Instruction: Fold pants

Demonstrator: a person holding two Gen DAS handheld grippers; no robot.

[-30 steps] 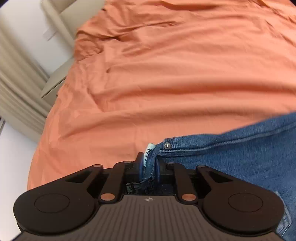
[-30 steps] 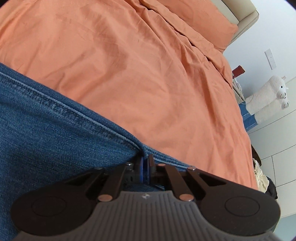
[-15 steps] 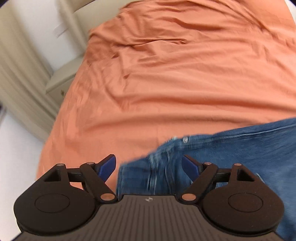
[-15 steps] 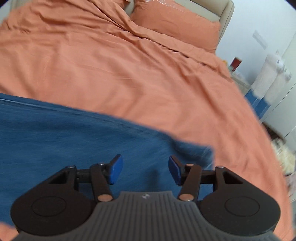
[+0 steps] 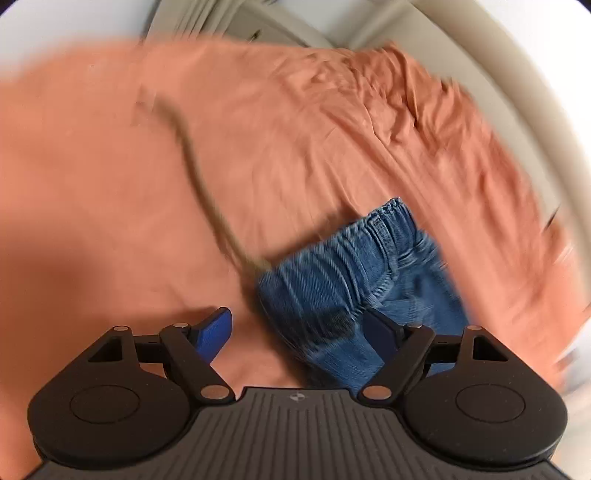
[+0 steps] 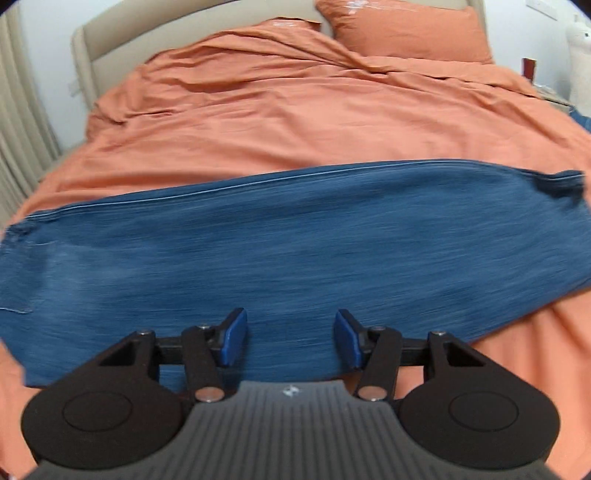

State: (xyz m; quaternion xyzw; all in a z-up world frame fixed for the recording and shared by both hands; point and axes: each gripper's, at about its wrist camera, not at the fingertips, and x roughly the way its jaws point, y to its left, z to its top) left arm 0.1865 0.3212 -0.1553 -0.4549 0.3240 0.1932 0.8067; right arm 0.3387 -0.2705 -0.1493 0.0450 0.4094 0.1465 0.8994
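Observation:
Blue denim pants (image 6: 280, 236) lie flat across the orange bed cover (image 6: 295, 110), spread from left to right in the right wrist view. My right gripper (image 6: 290, 338) is open and empty just above their near edge. In the blurred left wrist view the elastic waistband end of the pants (image 5: 354, 273) lies bunched on the cover. My left gripper (image 5: 299, 332) is open and empty, with the waistband end between and just beyond its fingers.
An orange pillow (image 6: 402, 29) and a beige headboard (image 6: 110, 40) stand at the far end of the bed. A white plush toy (image 6: 581, 55) is at the far right. Pleated curtains (image 6: 18, 122) hang at the left.
Both grippers have let go of the pants and opened. Both have drawn back and up; the left one has swung round, so its view is blurred. The pants now lie flat.

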